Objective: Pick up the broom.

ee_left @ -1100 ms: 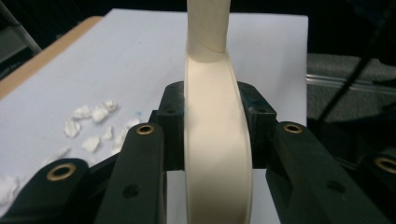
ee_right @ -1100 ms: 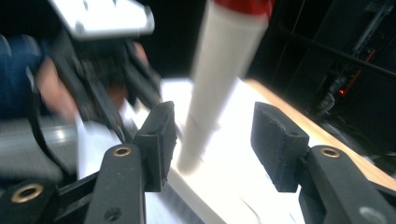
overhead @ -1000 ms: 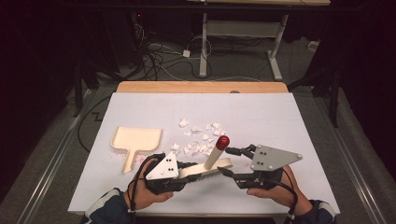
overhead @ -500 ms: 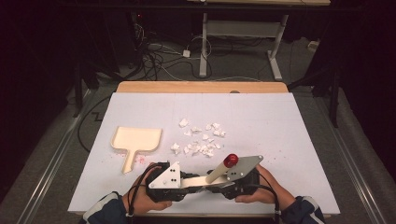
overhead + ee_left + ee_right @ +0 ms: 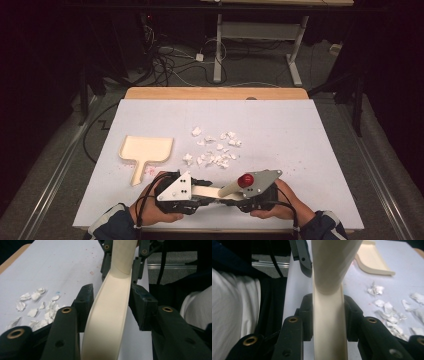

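Landmark: the cream brush [image 5: 215, 191], with a flat handle and a red-tipped end [image 5: 245, 180], lay across the near middle of the white counter [image 5: 310, 145], close to the person's edge.
Left tool [image 5: 192, 192]: it sat at the brush's left end; its jaws had just been widening. In the left gripper view the handle [image 5: 110, 315] ran between the pads, the left pad against it and the right pad [image 5: 140, 305] standing a little off, so the hold was released.
Right tool [image 5: 235, 196]: at the brush's right end, under its grey plate; its jaws had just been narrowing. In the right gripper view both pads [image 5: 307, 315] pressed the handle [image 5: 329, 315] from either side, so it was clenched on the brush.
Edges: both hands sat just inside the counter's near edge, with sleeves over it.
Open room: beyond the brush lay the paper scraps [image 5: 215, 150]; further beyond and to the brush's right the counter was bare. The dustpan [image 5: 145, 150] lay beyond the brush, to its left.
High view alone: the red tip and the whole counter outline.
Gripper views alone: the pad contact on the handle, and the dustpan's rim [image 5: 372, 260] seen close past the brush.
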